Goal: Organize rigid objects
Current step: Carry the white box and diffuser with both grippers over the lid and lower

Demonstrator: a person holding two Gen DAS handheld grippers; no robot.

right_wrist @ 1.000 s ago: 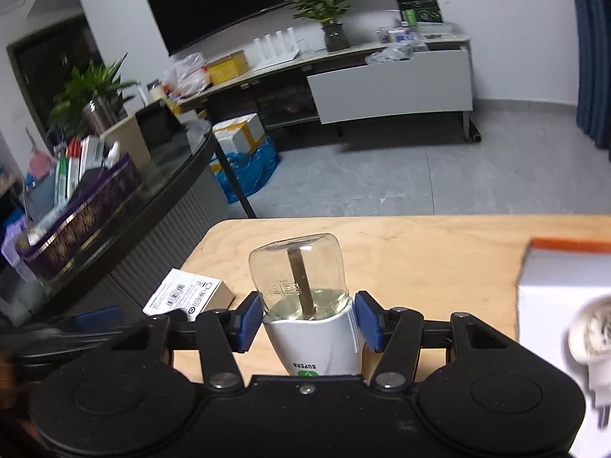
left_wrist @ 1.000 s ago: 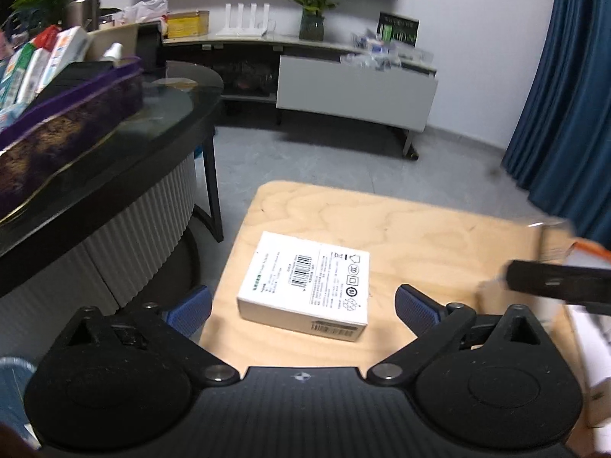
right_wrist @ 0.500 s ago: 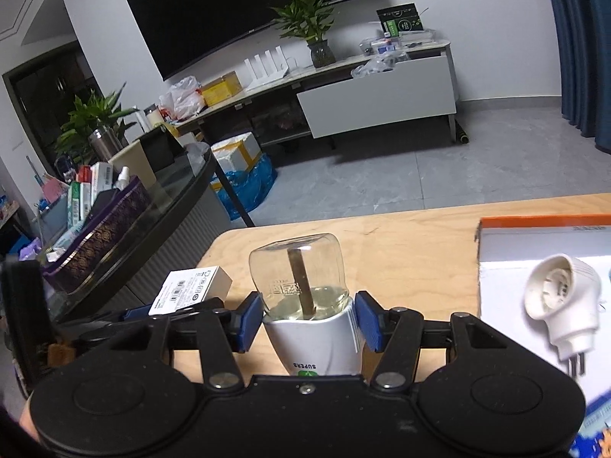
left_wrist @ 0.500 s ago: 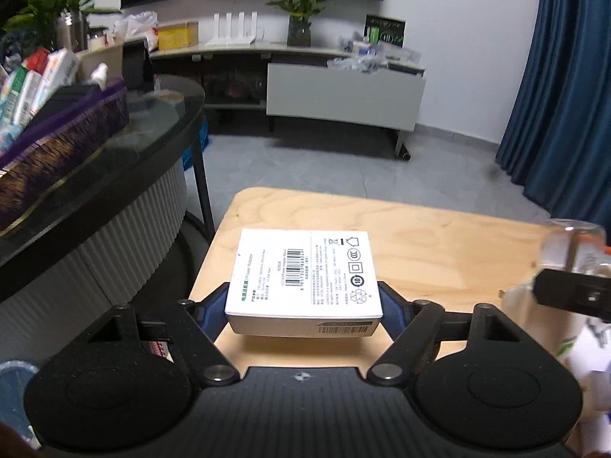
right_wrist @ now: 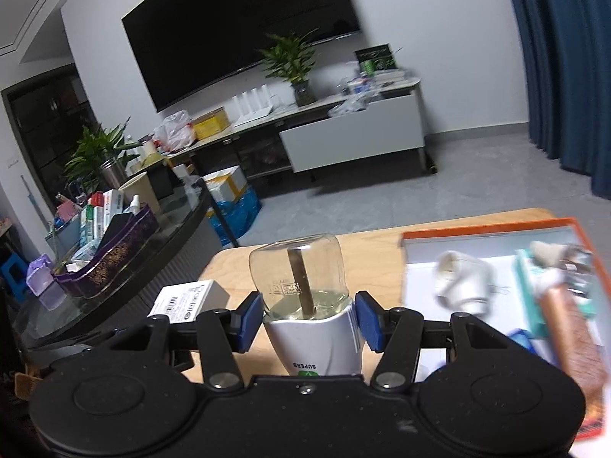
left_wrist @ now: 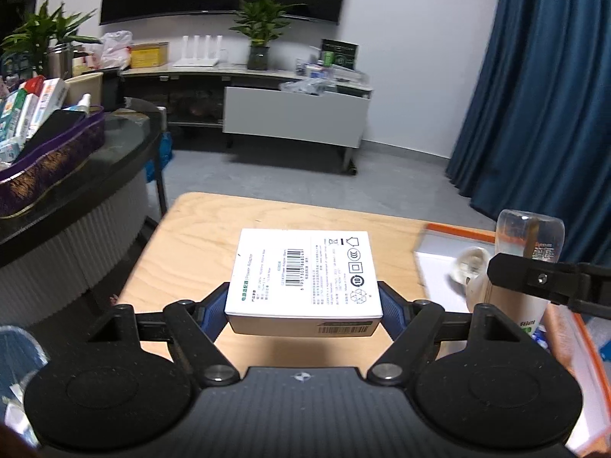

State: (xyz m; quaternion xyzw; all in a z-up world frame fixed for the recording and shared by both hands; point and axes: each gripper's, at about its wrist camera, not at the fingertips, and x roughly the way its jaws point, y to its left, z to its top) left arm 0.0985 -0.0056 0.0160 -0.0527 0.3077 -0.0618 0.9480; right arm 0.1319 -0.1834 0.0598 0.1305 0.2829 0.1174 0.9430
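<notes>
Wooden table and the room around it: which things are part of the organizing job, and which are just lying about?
In the job:
left gripper clamping white box
right gripper clamping glass bottle
orange-rimmed tray
white plug adapter

Lying about:
purple basket
potted plant
television

My left gripper (left_wrist: pixel 303 307) clamped, blue pads (left_wrist: pixel 389 313) pressed on both sides of load. My right gripper (right_wrist: pixel 309 322) likewise clamped, held level, just right of left.

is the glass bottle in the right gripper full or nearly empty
Mostly empty. The glass bottle, held in the right gripper, shows only a shallow yellowish layer, clear glass beyond.
</notes>
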